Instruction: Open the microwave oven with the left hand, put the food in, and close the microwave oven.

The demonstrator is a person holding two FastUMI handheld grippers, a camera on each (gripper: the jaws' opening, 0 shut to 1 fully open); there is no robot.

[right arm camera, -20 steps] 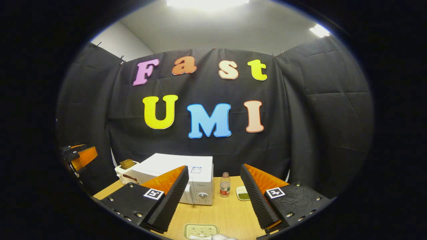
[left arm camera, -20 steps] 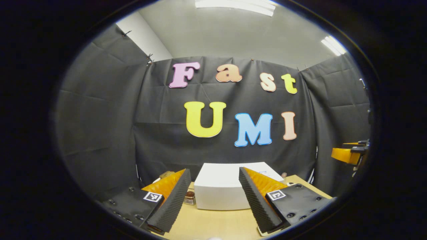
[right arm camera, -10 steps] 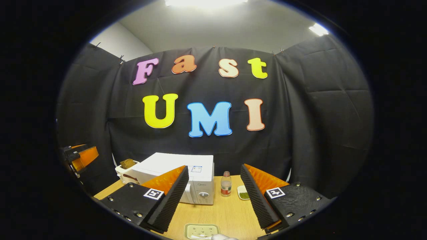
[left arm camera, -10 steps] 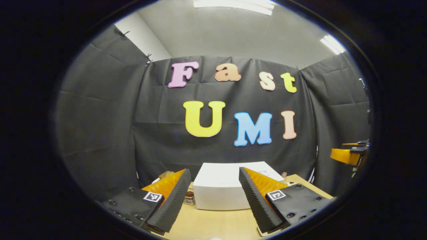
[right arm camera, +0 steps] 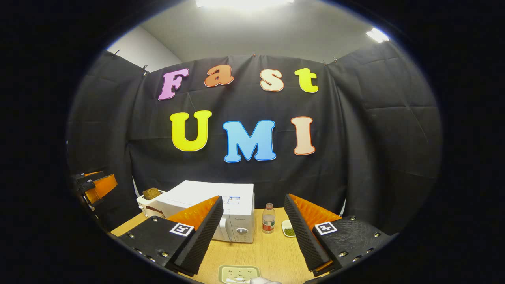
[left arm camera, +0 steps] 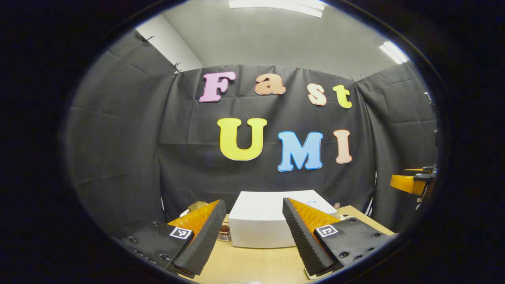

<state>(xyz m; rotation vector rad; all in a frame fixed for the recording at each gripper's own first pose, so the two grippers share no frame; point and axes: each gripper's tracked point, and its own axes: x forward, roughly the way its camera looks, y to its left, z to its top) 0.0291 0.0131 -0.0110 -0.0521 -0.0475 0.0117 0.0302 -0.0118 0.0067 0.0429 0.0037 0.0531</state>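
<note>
Little shifts since a second ago: both grippers, left (left arm camera: pixel 249 236) and right (right arm camera: pixel 254 236), hover spread, empty. Microwave (right arm camera: pixel 221 215) stands closed at table's back; plate (right arm camera: pixel 238 273) lies near. Any door approach: left, level.

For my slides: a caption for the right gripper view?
Open right claw faces closed microwave on table, bottle beside it.

Microwave (right arm camera: pixel 221 209) sits at the back of the surface (right arm camera: pixel 272 252), toaster (right arm camera: pixel 148 201) just to its left. Right of it a bottle (right arm camera: pixel 268 223), then a small dish (right arm camera: pixel 288 228). Tray (right arm camera: pixel 238 273) lies nearest, before the microwave.
</note>
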